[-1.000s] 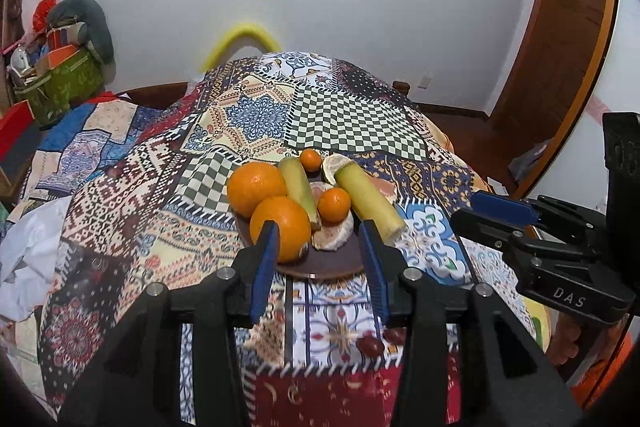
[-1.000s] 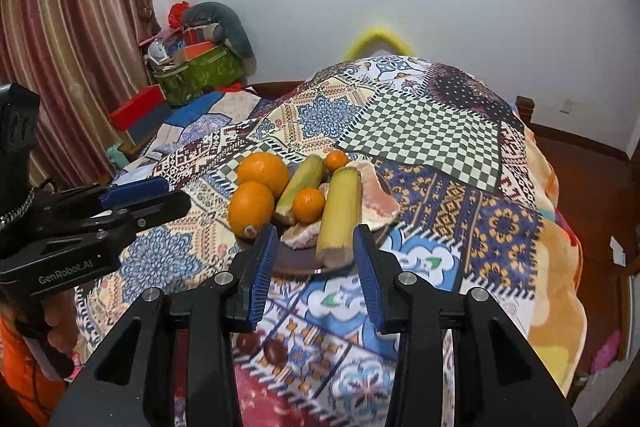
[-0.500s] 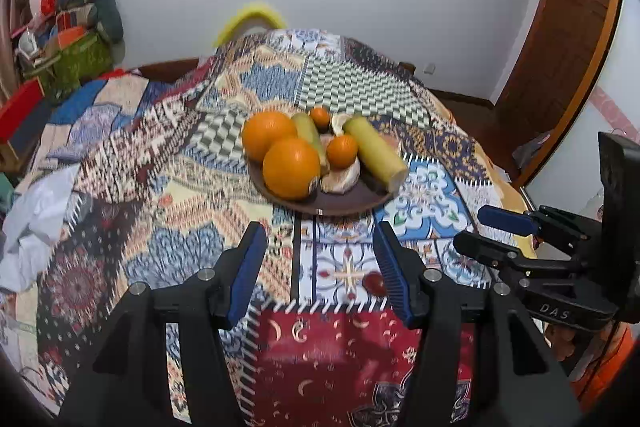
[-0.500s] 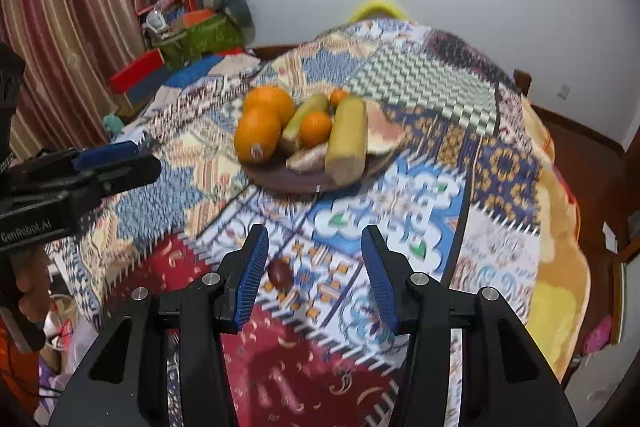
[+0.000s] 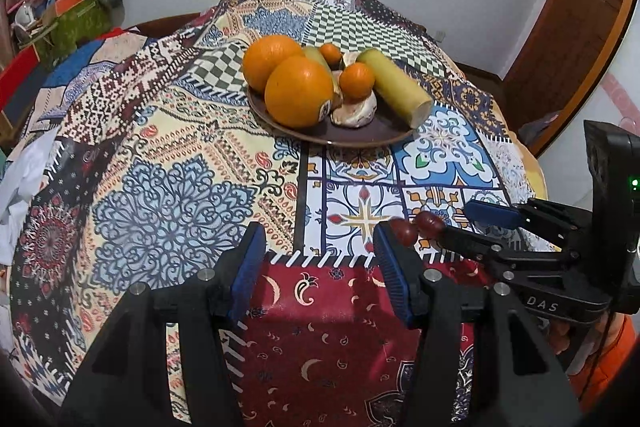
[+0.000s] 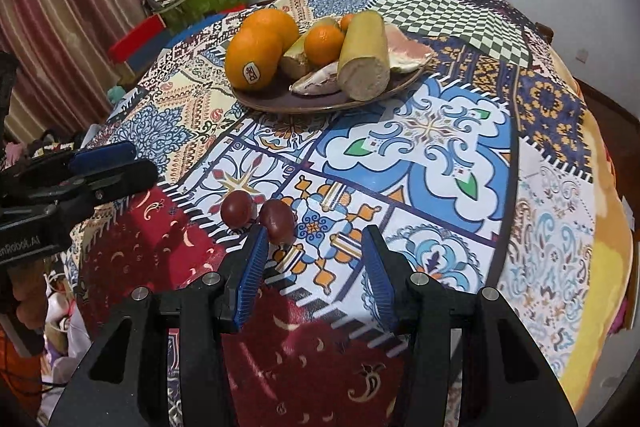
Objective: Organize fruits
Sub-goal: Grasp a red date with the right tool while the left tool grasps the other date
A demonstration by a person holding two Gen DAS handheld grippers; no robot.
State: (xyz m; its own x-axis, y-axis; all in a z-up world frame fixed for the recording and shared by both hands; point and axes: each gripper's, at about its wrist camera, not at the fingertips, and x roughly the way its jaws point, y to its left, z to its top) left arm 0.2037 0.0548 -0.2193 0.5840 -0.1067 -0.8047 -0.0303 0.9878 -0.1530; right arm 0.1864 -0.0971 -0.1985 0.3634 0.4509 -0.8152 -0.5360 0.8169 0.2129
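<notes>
A brown plate (image 5: 360, 141) (image 6: 280, 105) holds two big oranges (image 5: 298, 97) (image 6: 252, 57), small tangerines (image 5: 359, 79), pale green cane pieces (image 5: 396, 87) (image 6: 364, 55) and peeled pinkish fruit segments (image 6: 404, 47). Two small dark red fruits (image 5: 404, 231) (image 6: 277, 221) lie on the cloth near the front edge. My left gripper (image 5: 320, 243) (image 6: 108, 163) hovers open over the cloth, to the left of them, with nothing between its pads. My right gripper (image 6: 314, 239) (image 5: 492, 215) is open too. Its left fingertip stands just in front of the nearer red fruit.
A patchwork cloth (image 5: 168, 195) covers the domed table and falls off at every side. Bags and boxes (image 5: 68, 11) are piled at the back left by a striped curtain (image 6: 60, 27). A wooden door (image 5: 568, 39) stands at the right. An orange sleeve (image 5: 600, 359) shows behind the right gripper.
Both grippers have sunk and tipped down toward the table's near edge, and their jaws have widened. The plate now sits higher in both views and the two red fruits are close.
</notes>
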